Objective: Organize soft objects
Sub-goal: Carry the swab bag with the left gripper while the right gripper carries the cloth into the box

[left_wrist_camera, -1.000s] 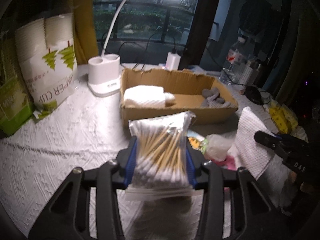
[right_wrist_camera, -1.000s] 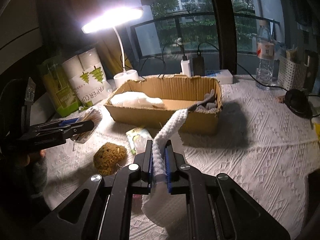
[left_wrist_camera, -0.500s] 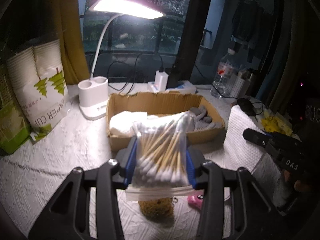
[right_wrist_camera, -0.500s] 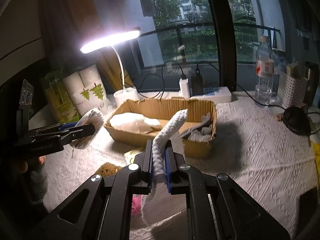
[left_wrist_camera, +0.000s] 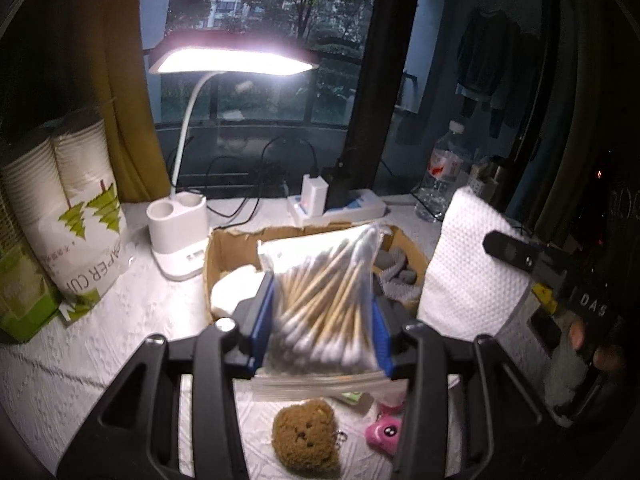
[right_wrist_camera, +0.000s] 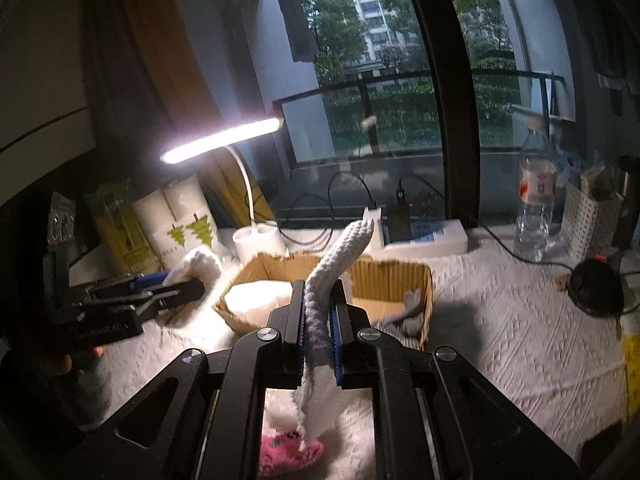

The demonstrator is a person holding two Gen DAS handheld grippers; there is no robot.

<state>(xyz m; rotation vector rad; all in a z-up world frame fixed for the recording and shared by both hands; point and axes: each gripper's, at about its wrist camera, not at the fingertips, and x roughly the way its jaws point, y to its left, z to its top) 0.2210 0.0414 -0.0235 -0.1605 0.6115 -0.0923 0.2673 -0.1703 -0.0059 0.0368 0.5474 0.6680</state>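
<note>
My left gripper is shut on a clear bag of cotton swabs and holds it above the table in front of the cardboard box. My right gripper is shut on a white textured cloth, which also shows at the right in the left wrist view. The box holds a white folded cloth and grey fabric. A brown bear plush and a pink plush lie on the table below the left gripper.
A lit desk lamp stands behind the box on the left, beside a pack of paper cups. A power strip and a water bottle stand at the back. A black round object lies to the right.
Both grippers have risen with their loads. The box now sits lower and farther in both views, and the bear plush and pink plush have come into view under the left gripper.
</note>
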